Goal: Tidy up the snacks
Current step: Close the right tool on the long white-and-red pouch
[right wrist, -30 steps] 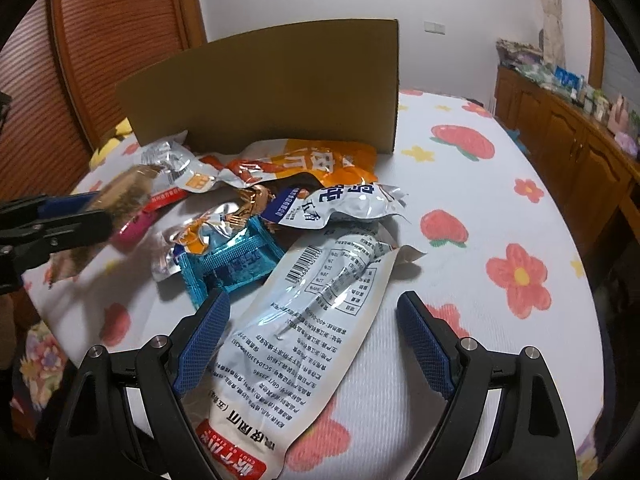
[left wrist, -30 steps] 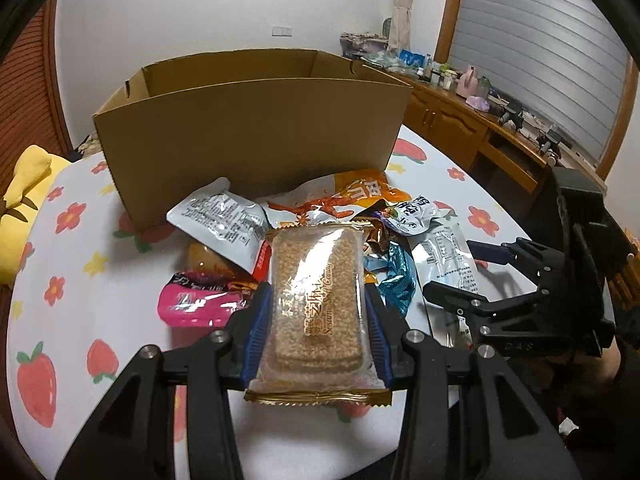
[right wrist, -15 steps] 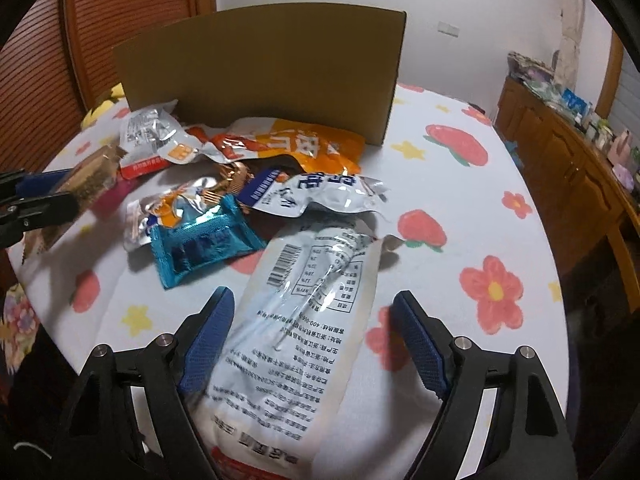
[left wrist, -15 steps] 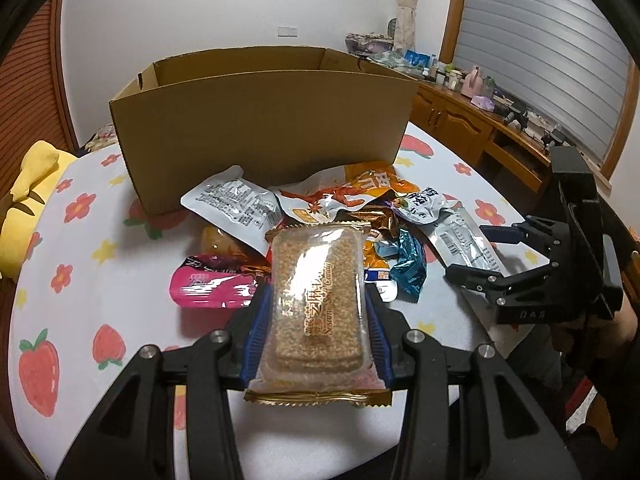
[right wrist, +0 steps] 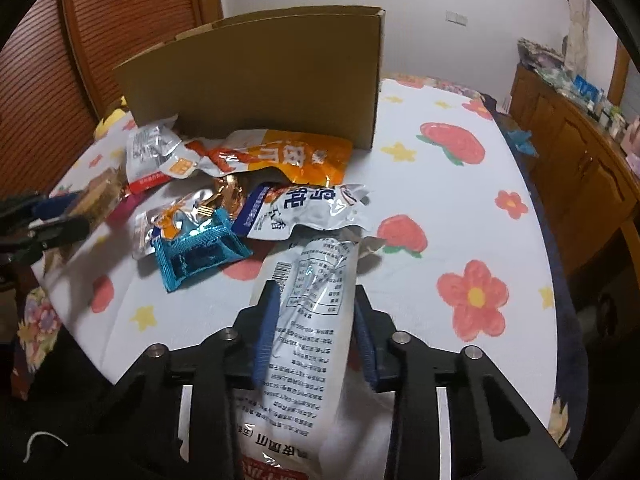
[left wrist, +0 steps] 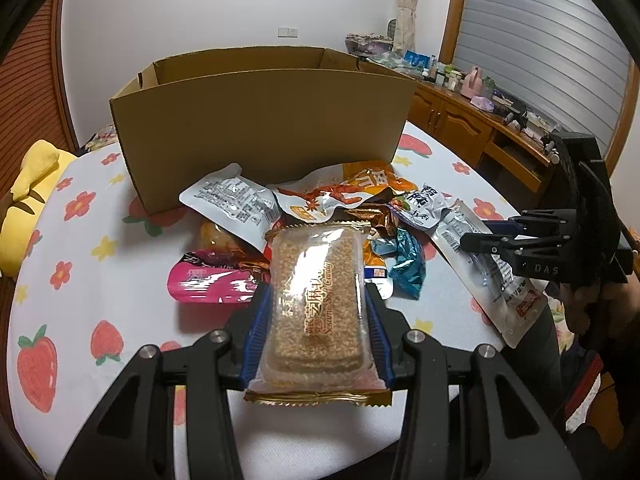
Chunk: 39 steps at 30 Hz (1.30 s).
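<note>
My left gripper (left wrist: 316, 320) is shut on a clear sesame candy pack (left wrist: 316, 300) and holds it above the table's near side, in front of the snack pile. My right gripper (right wrist: 316, 320) is shut on a long white and clear snack pouch (right wrist: 312, 320) at the pile's right edge; the pouch also shows in the left wrist view (left wrist: 484, 276) under the right gripper (left wrist: 480, 240). An open cardboard box (left wrist: 260, 132) stands behind the pile. Loose packs lie between: an orange bag (right wrist: 280, 156), a teal pack (right wrist: 200, 252), a silver pack (left wrist: 228, 200), a pink pack (left wrist: 212, 284).
The round table has a white cloth with strawberries and flowers (right wrist: 460, 200). A yellow plush (left wrist: 28, 200) sits at the far left edge. A wooden sideboard with clutter (left wrist: 480, 120) runs along the right wall. The left gripper shows at the left of the right wrist view (right wrist: 48, 224).
My right gripper's jaws have closed from wide open onto the long white pouch. My left gripper has pulled back and risen a little with the sesame pack still in it.
</note>
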Each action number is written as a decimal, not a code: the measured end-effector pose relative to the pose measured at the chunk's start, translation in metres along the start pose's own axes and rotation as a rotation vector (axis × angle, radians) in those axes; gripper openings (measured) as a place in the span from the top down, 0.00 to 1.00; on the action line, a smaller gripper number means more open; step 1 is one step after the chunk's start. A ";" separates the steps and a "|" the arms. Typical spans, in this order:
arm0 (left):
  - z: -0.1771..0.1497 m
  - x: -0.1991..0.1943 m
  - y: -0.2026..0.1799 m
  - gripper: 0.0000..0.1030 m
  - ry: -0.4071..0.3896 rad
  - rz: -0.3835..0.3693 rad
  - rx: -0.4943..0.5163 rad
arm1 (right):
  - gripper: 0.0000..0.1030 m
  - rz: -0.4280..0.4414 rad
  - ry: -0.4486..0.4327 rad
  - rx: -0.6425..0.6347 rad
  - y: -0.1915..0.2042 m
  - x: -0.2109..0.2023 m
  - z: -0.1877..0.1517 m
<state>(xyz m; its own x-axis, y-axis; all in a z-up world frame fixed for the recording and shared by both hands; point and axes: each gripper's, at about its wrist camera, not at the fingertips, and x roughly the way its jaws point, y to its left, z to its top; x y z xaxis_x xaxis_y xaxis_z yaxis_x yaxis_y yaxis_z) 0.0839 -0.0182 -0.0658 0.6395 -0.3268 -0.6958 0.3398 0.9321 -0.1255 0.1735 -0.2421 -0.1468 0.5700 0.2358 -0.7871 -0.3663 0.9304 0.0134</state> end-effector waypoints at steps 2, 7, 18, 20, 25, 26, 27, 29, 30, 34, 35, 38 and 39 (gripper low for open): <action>-0.001 0.001 -0.001 0.57 0.002 -0.001 0.001 | 0.68 0.003 0.000 0.002 0.000 0.000 0.000; -0.002 0.001 -0.001 0.57 0.007 0.001 0.001 | 0.76 -0.002 -0.020 -0.001 0.002 -0.005 0.003; -0.002 -0.001 -0.002 0.57 0.002 0.002 -0.005 | 0.86 -0.035 -0.056 -0.054 0.018 -0.018 0.012; -0.001 -0.001 -0.001 0.57 0.001 0.003 -0.008 | 0.87 -0.044 -0.065 -0.070 0.021 -0.021 0.013; 0.000 -0.002 -0.001 0.57 -0.004 0.003 -0.011 | 0.89 -0.055 -0.087 -0.112 0.029 -0.029 0.016; 0.000 -0.003 -0.001 0.57 -0.006 0.003 -0.009 | 0.89 -0.060 -0.095 -0.122 0.032 -0.032 0.018; 0.001 -0.003 0.000 0.57 -0.009 0.005 -0.008 | 1.00 -0.064 -0.105 -0.132 0.034 -0.034 0.019; 0.002 -0.006 0.000 0.57 -0.016 0.008 -0.008 | 1.00 -0.074 -0.116 -0.146 0.036 -0.038 0.022; 0.003 -0.007 0.001 0.57 -0.020 0.009 -0.008 | 1.00 -0.073 -0.121 -0.151 0.037 -0.039 0.023; 0.006 -0.011 0.003 0.57 -0.030 0.016 -0.008 | 1.00 -0.081 -0.116 -0.176 0.041 -0.037 0.025; 0.006 -0.011 0.003 0.57 -0.031 0.017 -0.008 | 1.00 -0.080 -0.116 -0.179 0.041 -0.037 0.025; 0.006 -0.013 0.004 0.57 -0.034 0.020 -0.009 | 1.00 -0.079 -0.123 -0.180 0.041 -0.038 0.026; 0.007 -0.013 0.004 0.57 -0.034 0.022 -0.009 | 1.00 -0.076 -0.123 -0.181 0.041 -0.038 0.027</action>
<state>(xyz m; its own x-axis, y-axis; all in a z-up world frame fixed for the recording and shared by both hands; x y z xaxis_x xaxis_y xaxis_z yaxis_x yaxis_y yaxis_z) 0.0819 -0.0109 -0.0526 0.6697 -0.3115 -0.6741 0.3198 0.9403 -0.1169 0.1567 -0.2055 -0.0993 0.6820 0.2097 -0.7007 -0.4387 0.8838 -0.1625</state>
